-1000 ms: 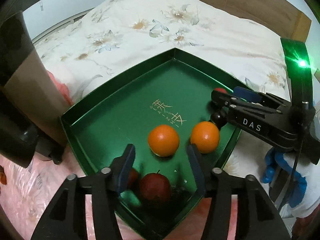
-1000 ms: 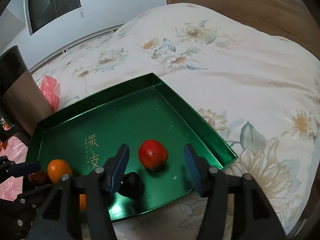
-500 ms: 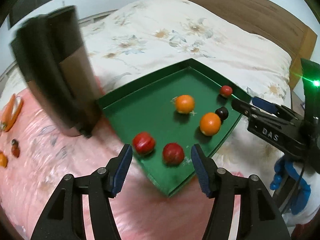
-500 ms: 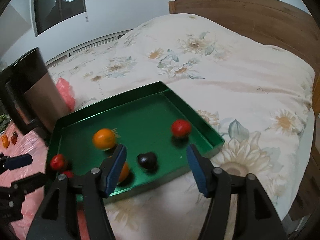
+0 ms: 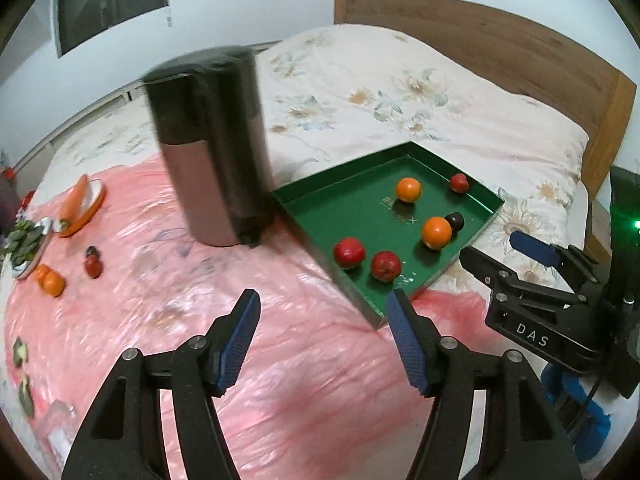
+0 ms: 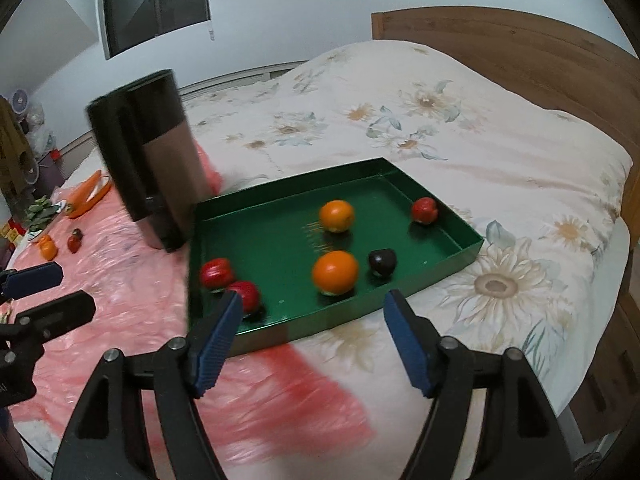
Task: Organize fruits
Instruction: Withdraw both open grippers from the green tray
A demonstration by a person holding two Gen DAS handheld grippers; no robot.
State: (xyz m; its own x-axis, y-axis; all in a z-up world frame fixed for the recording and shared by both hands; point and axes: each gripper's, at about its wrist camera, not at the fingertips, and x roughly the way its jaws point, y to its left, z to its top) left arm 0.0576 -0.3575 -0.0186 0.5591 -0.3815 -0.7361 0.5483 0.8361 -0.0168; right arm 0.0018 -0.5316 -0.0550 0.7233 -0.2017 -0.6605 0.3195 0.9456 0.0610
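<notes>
A green tray (image 5: 476,240) (image 6: 460,256) lies on the bed. It holds two oranges (image 5: 437,233) (image 6: 335,273), three red fruits (image 5: 349,252) (image 6: 216,273) and one dark fruit (image 5: 455,221) (image 6: 382,261). My left gripper (image 5: 322,320) is open and empty, over the pink sheet, short of the tray's near corner. My right gripper (image 6: 314,320) is open and empty, just short of the tray's front wall; it also shows in the left wrist view (image 5: 504,256). More fruit (image 5: 50,280) lies on the pink sheet at far left.
A tall dark cylinder (image 5: 212,148) (image 6: 148,160) stands beside the tray's left side. A carrot on an orange plate (image 5: 78,204), greens (image 5: 24,240) and small pieces (image 5: 20,352) lie at the left. A wooden headboard (image 5: 520,52) is behind.
Both grippers have pulled back and up from the tray, open and empty. The fruits in the tray have rolled a little. The left view now takes in the pink sheet and the cylinder.
</notes>
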